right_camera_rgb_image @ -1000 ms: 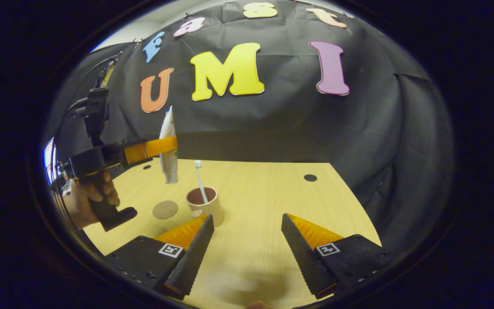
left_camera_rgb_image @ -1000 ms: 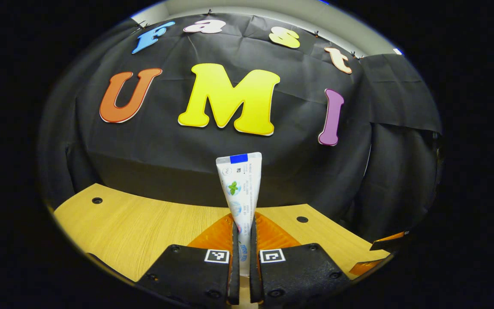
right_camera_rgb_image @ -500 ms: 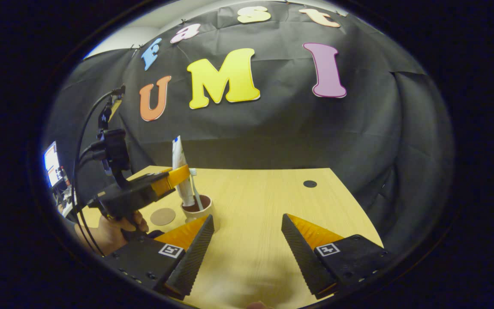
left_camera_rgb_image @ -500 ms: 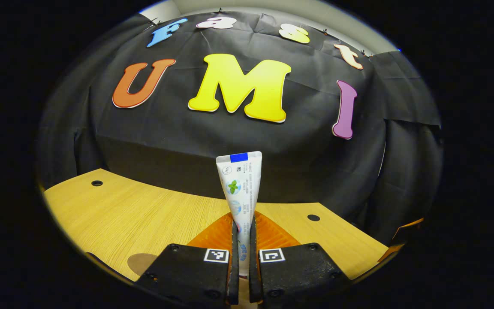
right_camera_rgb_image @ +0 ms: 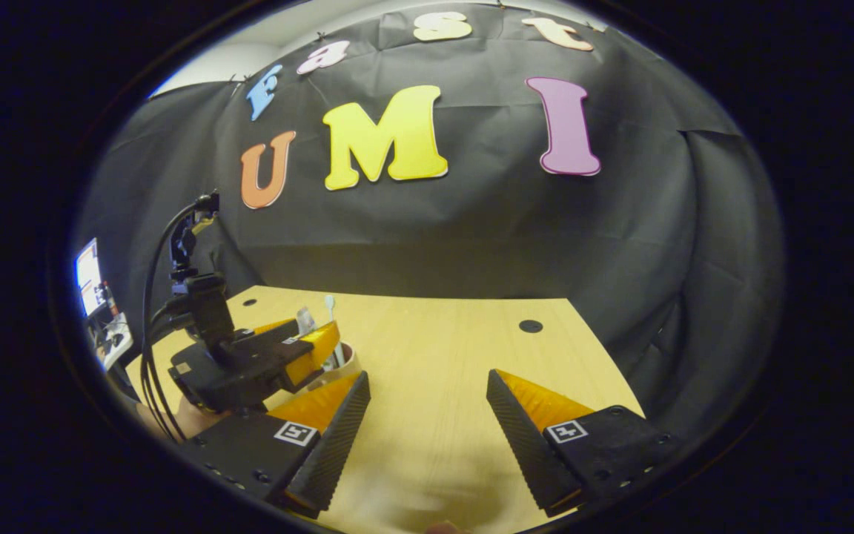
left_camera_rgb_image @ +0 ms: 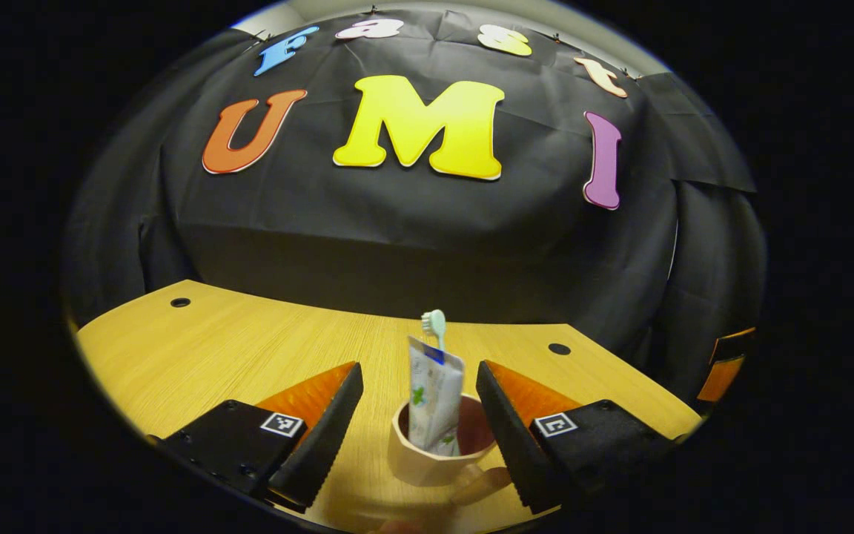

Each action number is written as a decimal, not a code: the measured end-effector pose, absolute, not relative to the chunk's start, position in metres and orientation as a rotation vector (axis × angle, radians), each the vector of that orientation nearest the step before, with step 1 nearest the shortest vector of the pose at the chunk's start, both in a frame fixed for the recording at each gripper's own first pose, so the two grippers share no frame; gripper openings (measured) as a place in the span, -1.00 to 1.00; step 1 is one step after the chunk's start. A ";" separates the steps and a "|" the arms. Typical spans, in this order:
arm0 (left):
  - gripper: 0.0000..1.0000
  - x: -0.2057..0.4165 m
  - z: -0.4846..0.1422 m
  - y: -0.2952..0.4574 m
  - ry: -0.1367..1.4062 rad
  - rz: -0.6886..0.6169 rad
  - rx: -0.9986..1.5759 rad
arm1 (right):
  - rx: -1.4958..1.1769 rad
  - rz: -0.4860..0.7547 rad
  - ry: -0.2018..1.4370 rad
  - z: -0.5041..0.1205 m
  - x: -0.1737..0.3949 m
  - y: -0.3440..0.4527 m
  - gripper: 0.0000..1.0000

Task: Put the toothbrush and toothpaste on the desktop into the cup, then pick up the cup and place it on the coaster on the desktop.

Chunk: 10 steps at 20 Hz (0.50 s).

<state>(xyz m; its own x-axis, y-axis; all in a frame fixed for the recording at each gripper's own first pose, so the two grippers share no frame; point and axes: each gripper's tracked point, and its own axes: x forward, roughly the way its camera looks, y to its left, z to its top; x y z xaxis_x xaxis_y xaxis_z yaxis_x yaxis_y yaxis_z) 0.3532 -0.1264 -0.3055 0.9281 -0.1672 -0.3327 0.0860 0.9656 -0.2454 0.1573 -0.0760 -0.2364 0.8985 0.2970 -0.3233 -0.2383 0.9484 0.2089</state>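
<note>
The toothpaste had been released into the cup beside the toothbrush; both tongs, left and right, were held wide open and empty, leaving only the cup's move.

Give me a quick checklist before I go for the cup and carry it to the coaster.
1. Toothpaste in the cup: ok, standing in it, released.
2. Toothbrush in the cup: ok, head sticks up behind the tube.
3. Left gripper open: ok, fingers spread either side of the cup, touching nothing.
4. Right gripper free: ok, open over the bare desktop.
5. Cup handle reachable: ok, it faces the left gripper's camera.
6. Coaster position: cannot tell from these views.
</note>
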 end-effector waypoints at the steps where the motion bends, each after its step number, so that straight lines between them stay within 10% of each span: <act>1: 0.95 0.349 -0.306 -0.126 0.366 -0.137 -0.233 | 0.163 0.276 0.365 -0.236 0.157 -0.077 0.92; 10: 0.96 0.318 -0.271 -0.127 0.353 -0.224 -0.203 | 0.150 0.277 0.375 -0.228 0.161 -0.070 0.92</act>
<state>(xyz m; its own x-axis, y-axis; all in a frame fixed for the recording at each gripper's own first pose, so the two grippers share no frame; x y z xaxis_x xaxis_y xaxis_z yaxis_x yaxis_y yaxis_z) 0.3182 -0.1274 -0.2710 0.9142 -0.2514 -0.3179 0.1812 0.9551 -0.2342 0.1608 -0.0703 -0.2279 0.8934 0.2934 -0.3401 -0.2382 0.9514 0.1950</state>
